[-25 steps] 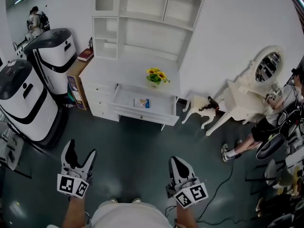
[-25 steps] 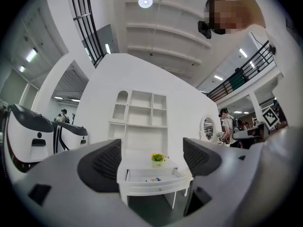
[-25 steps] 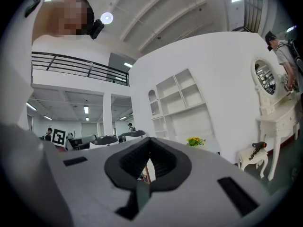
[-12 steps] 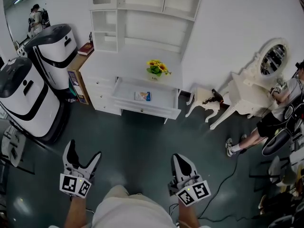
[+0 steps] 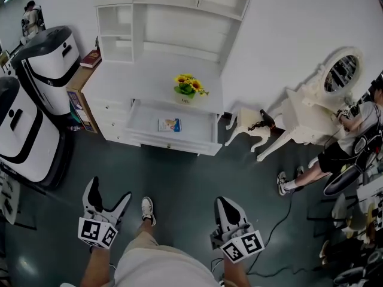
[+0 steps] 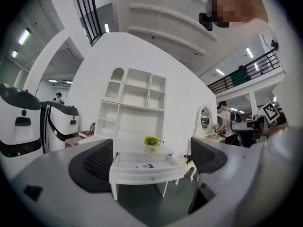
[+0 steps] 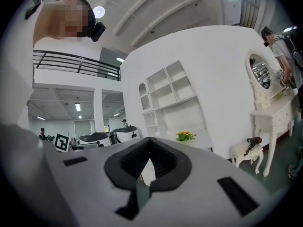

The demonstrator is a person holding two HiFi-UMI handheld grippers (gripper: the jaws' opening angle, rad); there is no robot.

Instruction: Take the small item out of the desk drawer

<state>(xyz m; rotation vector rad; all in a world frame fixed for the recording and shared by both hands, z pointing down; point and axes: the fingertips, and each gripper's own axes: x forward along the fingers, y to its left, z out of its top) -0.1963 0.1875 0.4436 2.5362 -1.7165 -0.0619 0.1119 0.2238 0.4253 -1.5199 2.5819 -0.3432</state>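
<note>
The white desk [image 5: 149,79] with its shelf unit fills the upper middle of my head view, and its drawer [image 5: 175,142] stands pulled open below the desktop. Both claws sit at the bottom of the frame, well apart from it. The left gripper [image 5: 109,190] has just been opening; its jaws stand wide with nothing between them. The right gripper [image 5: 224,203] has its jaws pressed together, empty. A pot of yellow flowers [image 5: 188,86] stands on the desktop just above the drawer.

The small item [image 5: 169,125] lies flat on the drawer floor, near its middle. I read it as a thin blue-and-white card or packet: light, likely stiff enough to keep its shape, but lying flush, so I'd expect the pads to skid over it. I'd take it by one short edge, tipped up off the floor.

What it actually is I can't tell from here: its print is too small, and its thickness doesn't show. In the left gripper view the drawer's front lip hides the nearest strip of floor.
</note>
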